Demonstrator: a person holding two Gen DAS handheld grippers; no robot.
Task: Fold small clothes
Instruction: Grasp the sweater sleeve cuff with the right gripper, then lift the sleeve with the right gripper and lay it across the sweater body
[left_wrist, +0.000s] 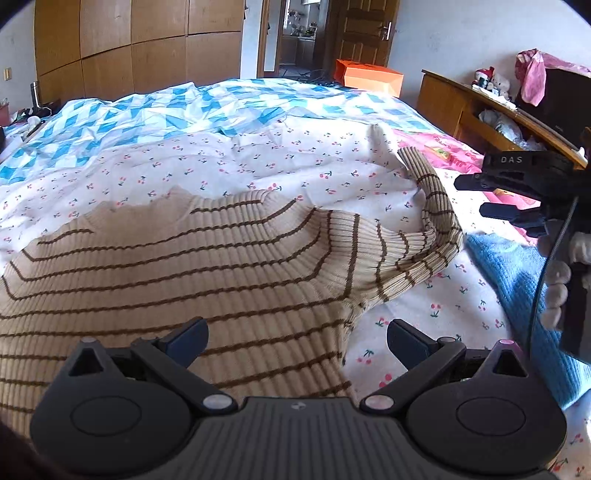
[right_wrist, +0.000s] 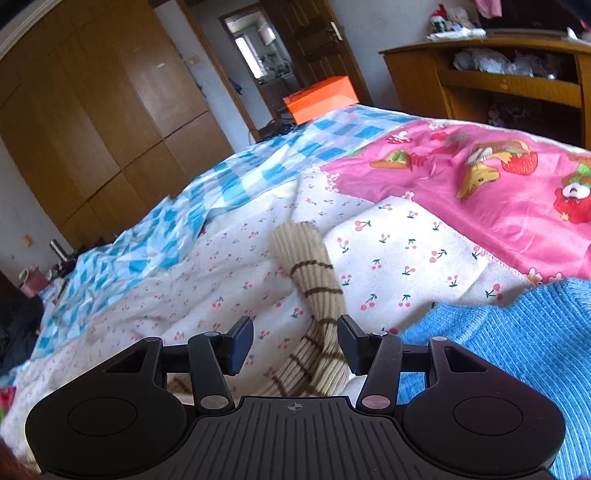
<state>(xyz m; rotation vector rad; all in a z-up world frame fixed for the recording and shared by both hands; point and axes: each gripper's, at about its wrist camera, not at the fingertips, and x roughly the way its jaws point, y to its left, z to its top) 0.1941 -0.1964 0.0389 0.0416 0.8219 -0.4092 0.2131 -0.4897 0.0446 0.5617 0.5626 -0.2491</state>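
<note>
Our striped sweater (left_wrist: 184, 280) is soft and floppy. Both tools, left tool (left_wrist: 295, 341) and right tool (right_wrist: 295, 345), are wide, holding nothing. We should pinch the sleeve (right_wrist: 317, 288) end.

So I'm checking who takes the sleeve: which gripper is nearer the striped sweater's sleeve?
Right. The right gripper is open with the sleeve lying between its fingers, not yet pinched. The left gripper is open over the sweater's body edge, with the sleeve farther ahead to its right.

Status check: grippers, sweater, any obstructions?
Left gripper open, over the striped sweater body. Right gripper open, straddling the sleeve, no grip. Blue knit lies just right of the sleeve, apart from it.
</note>
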